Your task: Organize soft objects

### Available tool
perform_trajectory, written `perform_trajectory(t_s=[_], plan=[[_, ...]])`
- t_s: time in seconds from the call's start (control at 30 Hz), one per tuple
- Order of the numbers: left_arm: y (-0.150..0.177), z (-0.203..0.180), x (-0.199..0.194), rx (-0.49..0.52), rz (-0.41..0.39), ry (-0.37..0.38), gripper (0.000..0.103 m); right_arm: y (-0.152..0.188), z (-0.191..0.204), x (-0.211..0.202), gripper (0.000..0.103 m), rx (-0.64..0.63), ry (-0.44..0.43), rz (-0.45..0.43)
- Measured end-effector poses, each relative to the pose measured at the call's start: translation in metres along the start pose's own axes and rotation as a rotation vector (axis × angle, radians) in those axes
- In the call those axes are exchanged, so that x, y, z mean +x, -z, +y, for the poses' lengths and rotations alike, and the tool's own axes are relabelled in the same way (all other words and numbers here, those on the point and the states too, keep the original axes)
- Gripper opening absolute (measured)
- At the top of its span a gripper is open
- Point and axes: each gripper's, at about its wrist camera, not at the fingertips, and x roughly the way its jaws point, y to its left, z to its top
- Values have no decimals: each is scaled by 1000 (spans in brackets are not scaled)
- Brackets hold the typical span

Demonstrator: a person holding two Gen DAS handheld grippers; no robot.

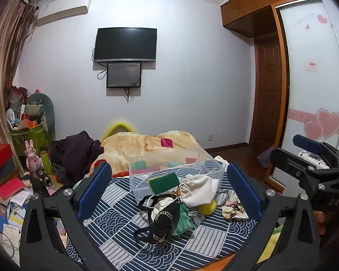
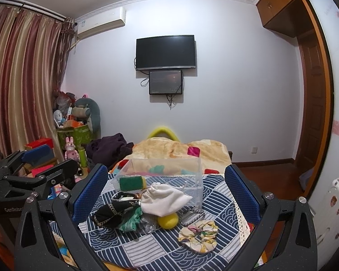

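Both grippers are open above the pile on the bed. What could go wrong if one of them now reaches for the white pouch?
1. The white pouch lies on the yellow ball; lifting it may let the ball roll away over the patterned cloth.
2. The black chain bag and green fabric touch the pouch, so they may be dragged along.
3. The clear box is close behind; a fingertip could push it.

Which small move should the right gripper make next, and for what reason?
Probably lower the open right gripper onto the white pouch: it lies on top of the pile, just in front of the clear box, and both grippers are empty.
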Motion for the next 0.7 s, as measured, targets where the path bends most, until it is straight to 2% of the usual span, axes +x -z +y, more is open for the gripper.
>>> perform_trajectory(t_s=[0.4,0.7], plan=[[5,-1,21,6,46,10,103,12,-12,15,103,11,-15,30],[10,9,72,-3,114,5,103,40,-41,43,103,38,7,140]])
